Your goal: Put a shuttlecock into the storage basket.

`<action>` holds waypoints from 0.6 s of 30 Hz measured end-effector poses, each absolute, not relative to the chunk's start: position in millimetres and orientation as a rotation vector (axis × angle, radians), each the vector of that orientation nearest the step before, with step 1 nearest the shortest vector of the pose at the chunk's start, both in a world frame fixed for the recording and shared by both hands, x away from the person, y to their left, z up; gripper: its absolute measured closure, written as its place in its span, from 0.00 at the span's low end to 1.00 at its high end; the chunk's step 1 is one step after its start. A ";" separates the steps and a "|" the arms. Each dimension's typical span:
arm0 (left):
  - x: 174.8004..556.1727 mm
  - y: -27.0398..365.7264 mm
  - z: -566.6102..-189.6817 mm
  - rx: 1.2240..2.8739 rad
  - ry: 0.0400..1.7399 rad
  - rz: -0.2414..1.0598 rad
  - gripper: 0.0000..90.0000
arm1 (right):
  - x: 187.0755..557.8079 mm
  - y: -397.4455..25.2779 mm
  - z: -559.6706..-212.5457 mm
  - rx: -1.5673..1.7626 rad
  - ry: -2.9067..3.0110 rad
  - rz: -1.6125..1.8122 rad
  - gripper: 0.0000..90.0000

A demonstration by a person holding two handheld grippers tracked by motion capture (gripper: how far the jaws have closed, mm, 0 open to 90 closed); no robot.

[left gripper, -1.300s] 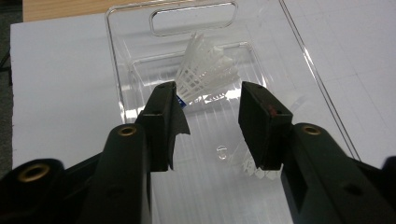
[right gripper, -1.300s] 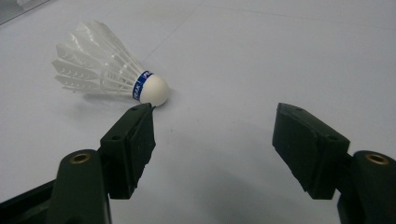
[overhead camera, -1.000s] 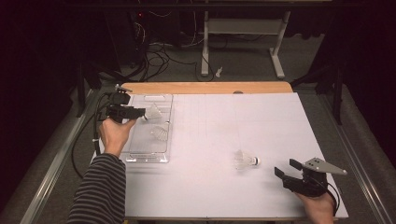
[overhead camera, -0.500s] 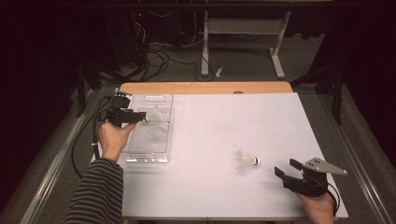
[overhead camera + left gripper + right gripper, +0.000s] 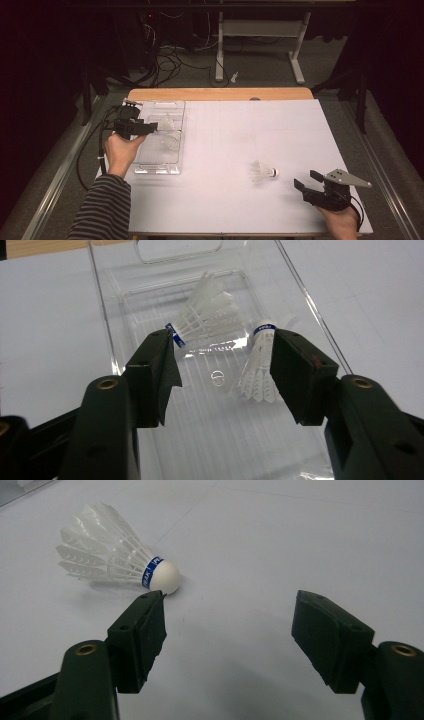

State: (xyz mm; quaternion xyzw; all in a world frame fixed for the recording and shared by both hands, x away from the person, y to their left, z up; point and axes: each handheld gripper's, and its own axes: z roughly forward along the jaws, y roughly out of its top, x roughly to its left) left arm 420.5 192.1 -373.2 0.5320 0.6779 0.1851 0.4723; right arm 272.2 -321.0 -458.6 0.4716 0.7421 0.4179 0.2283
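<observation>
A clear plastic tray [image 5: 156, 169] lies at the table's left with two white shuttlecocks in it, one farther back [image 5: 166, 121] and one nearer [image 5: 171, 143]. My left gripper [image 5: 151, 127] hovers over the tray's left side, open and empty. In the left gripper view the tray [image 5: 210, 435] lies below the open left gripper [image 5: 223, 374], with one shuttlecock [image 5: 207, 307] ahead and the other [image 5: 260, 367] beside the right jaw. A third shuttlecock [image 5: 262, 171] lies on the white table, left of my open right gripper [image 5: 306, 180]. From the right gripper [image 5: 229, 630], its cork [image 5: 165, 577] sits just past the left jaw.
White paper [image 5: 250, 130] covers the table, with a wooden strip [image 5: 220, 94] along the far edge. A cable [image 5: 85, 155] trails off the left side. Desk legs [image 5: 219, 45] and wires stand on the floor beyond.
My left gripper has drifted slightly back toward the person over the tray. The right gripper and the shuttlecock on the table have stayed where they were.
</observation>
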 end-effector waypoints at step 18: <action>406.8 186.9 -376.0 1.331 1.629 0.429 0.49 | 272.4 -321.0 -458.8 1.299 2.046 1.150 0.34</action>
